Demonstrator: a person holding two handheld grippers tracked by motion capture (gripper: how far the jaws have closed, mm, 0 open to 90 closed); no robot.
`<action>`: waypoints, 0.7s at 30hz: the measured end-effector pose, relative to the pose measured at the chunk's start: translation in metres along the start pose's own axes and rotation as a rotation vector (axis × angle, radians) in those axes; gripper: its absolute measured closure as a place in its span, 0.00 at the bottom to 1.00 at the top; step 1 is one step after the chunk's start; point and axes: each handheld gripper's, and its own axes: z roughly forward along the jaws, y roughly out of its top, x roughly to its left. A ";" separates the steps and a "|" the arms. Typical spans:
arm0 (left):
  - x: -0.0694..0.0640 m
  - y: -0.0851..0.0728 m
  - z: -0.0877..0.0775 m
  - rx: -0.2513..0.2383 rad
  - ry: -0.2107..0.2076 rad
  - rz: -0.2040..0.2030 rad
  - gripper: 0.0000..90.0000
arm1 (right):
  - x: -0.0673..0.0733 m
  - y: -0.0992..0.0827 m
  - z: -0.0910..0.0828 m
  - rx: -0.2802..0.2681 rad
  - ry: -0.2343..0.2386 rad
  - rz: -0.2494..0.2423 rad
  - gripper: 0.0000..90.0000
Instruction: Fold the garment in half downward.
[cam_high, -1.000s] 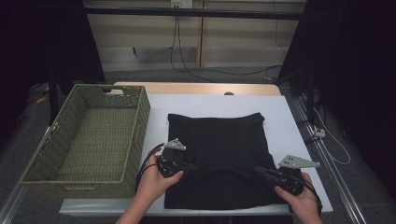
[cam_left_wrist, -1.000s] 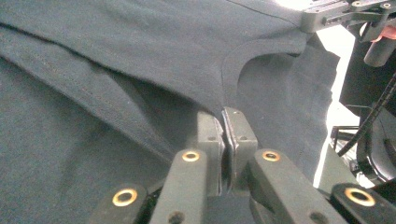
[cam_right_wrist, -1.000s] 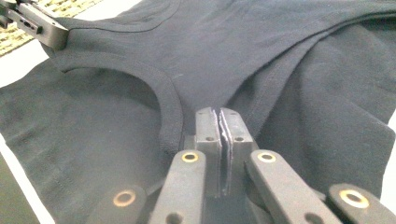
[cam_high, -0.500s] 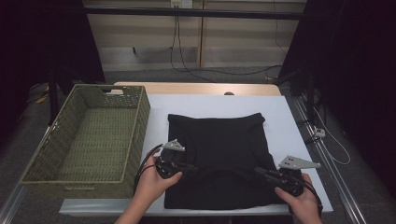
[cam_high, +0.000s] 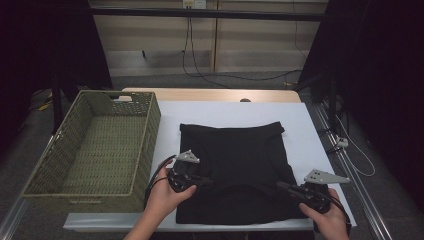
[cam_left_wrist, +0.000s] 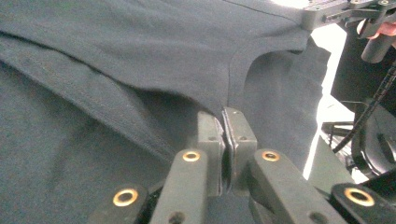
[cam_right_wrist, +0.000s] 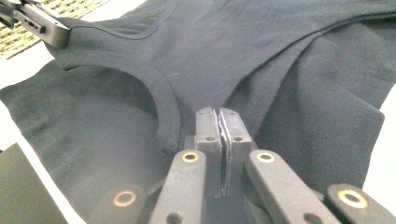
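Observation:
A black T-shirt (cam_high: 235, 150) lies spread on the white table (cam_high: 240, 107), its neckline toward the person. My left gripper (cam_high: 208, 182) is shut on a fold of the shirt's near left part; in the left gripper view the jaws (cam_left_wrist: 225, 126) pinch the dark fabric (cam_left_wrist: 116, 56) by a seam. My right gripper (cam_high: 279, 186) is shut on the near right part; in the right gripper view the jaws (cam_right_wrist: 219, 126) clamp cloth (cam_right_wrist: 261, 42) beside the curved collar (cam_right_wrist: 163, 102). The fabric between the two grippers is raised a little off the table.
A green wicker basket (cam_high: 150, 130) stands at the table's left, close to the left hand. Bare white table lies behind and to the right of the shirt. The table's front edge (cam_high: 120, 221) runs just under the hands. Cables (cam_high: 350, 150) trail off the right side.

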 end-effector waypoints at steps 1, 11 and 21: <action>0.000 0.000 0.000 0.004 -0.006 0.003 0.97 | 0.001 0.000 0.000 -0.002 0.003 -0.001 0.98; -0.001 -0.005 -0.005 0.004 -0.015 -0.002 0.97 | 0.005 0.001 0.000 -0.002 0.007 -0.015 0.98; -0.004 -0.006 -0.003 0.019 -0.044 0.018 0.97 | 0.004 -0.006 -0.008 -0.003 0.015 -0.007 0.98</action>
